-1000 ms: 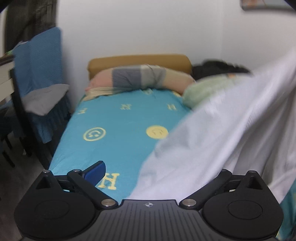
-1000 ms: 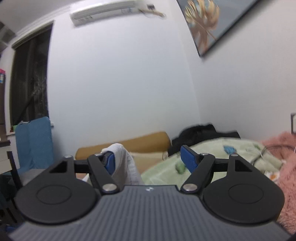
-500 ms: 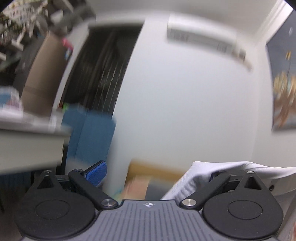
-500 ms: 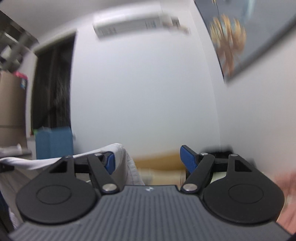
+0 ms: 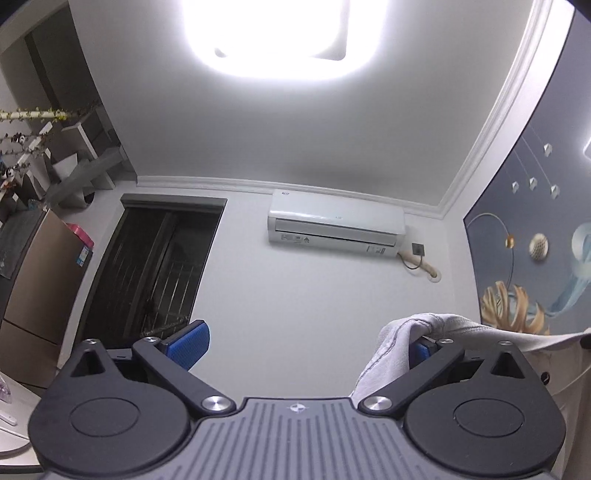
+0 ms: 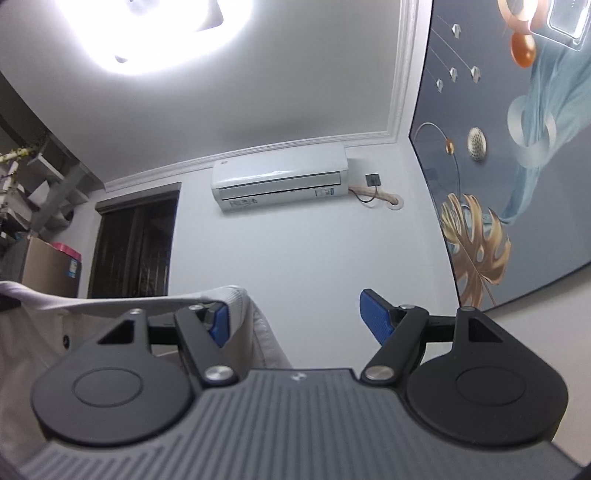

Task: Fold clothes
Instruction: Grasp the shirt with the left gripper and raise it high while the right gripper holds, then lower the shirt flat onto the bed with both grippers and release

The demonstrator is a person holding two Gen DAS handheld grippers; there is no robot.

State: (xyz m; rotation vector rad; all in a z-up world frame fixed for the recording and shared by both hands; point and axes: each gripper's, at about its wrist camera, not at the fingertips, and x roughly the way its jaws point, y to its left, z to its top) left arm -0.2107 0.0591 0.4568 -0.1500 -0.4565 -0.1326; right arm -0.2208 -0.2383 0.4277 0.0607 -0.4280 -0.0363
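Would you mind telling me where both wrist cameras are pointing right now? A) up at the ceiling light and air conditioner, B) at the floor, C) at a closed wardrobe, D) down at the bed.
A: both views show the ceiling light and the air conditioner high on the wall, with the white garment draped over one finger of each gripper.

Blue ribbed pads (image 5: 188,345) on black gripper linkage. Pale grey-white garment (image 5: 399,343) draped over the right-hand jaw; same pale cloth (image 6: 243,314) over the left-hand jaw in the right wrist view. White air conditioner (image 5: 334,223) beyond the jaws; grey-blue mural (image 6: 517,166) with gold leaves, right of them.
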